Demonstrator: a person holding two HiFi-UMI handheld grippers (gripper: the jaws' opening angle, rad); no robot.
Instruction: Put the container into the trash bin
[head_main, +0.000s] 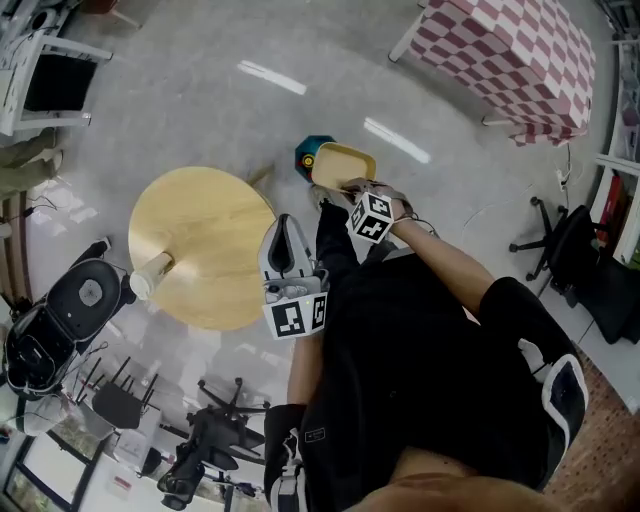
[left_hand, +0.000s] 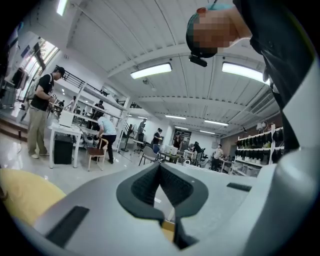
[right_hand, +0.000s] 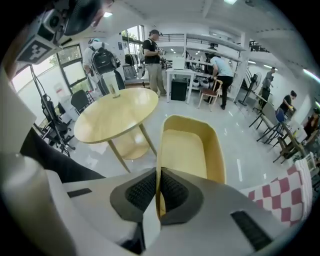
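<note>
The right tool is clamped narrow on the near rim of the yellow container. It holds the container in the air, clear of the round wooden counter and beyond its right edge. The container hangs just over the teal trash bin on the floor. The left tool, jaws together and holding nothing, hovers at that same edge.

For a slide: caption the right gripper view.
The right tongs pinch the yellow container by its rim, round wooden table behind.
</note>
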